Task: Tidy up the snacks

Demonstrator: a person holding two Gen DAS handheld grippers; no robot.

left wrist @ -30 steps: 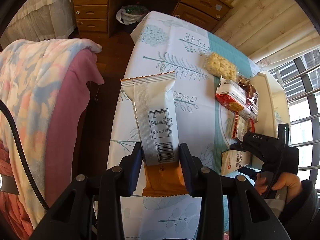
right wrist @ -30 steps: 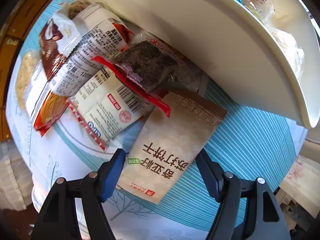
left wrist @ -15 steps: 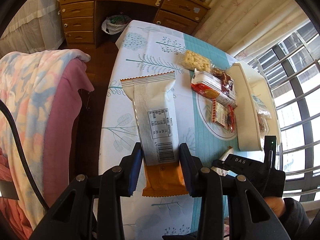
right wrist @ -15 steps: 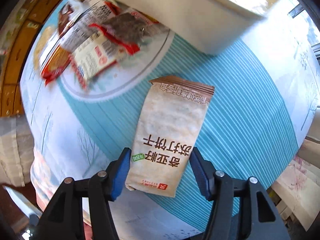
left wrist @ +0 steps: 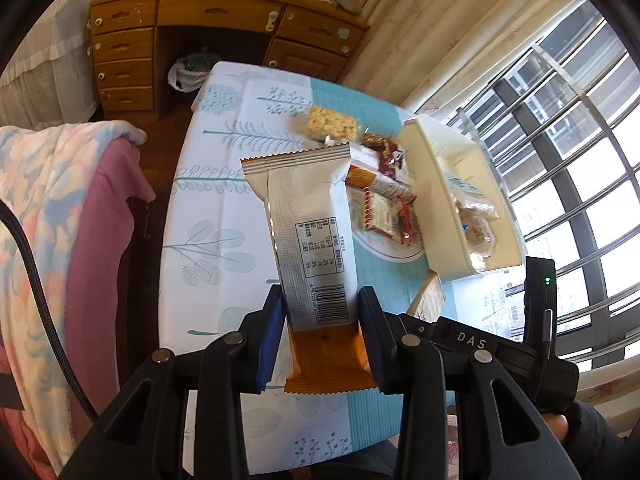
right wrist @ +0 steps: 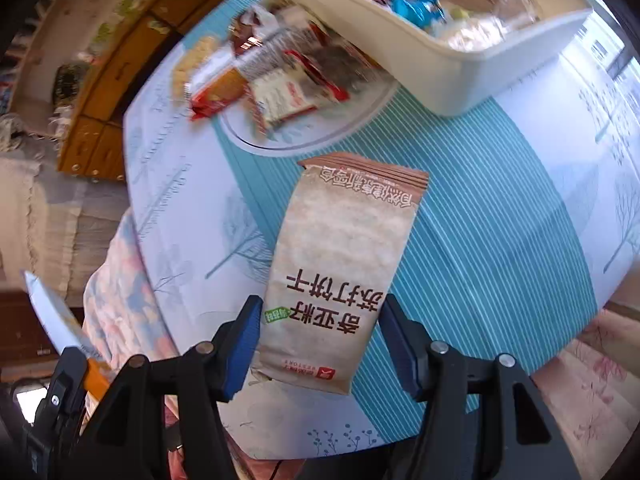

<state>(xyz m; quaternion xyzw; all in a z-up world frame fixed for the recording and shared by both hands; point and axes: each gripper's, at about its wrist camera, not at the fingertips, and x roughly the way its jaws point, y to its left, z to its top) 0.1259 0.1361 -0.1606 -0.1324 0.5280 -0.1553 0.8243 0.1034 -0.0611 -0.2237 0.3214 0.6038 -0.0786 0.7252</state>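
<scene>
Left hand-held gripper [left wrist: 322, 328]: clamped across the lower end of the silver-and-orange snack pack [left wrist: 308, 236], which it holds up clear of the surface [left wrist: 208, 208], seam and barcode side facing the camera.
Right hand-held gripper [right wrist: 318, 344]: jaws closed on the two long edges of the beige cracker pack [right wrist: 340, 264], gripping near its bottom seal; the pack hangs above the teal stripe of the cloth.
Handling, silver-and-orange snack pack: probably light and puffy, with slick foil; the sealed crimped ends look like the firmest hold, while a hard squeeze on the middle could crush what is inside.
Handling, beige cracker pack: looks flat and fairly stiff, likely brittle crackers inside; an edge grip low down seems sound, but the smooth wrapper may slide if tilted further.
Cream bin [right wrist: 460, 76]: stands on the surface by the window, open on top, and already holds several wrapped snacks, one in blue wrapping; I cannot tell them apart further.
Loose pile [right wrist: 280, 80]: red-and-white packets and a dark one lie overlapping just beside the bin, blurred in the right view.
Puffed rice bar [left wrist: 332, 124]: lies apart at the far end of the pile.
Task state: my judgement, both packs are on their way to the bin, and the pile is not yet sorted.
</scene>
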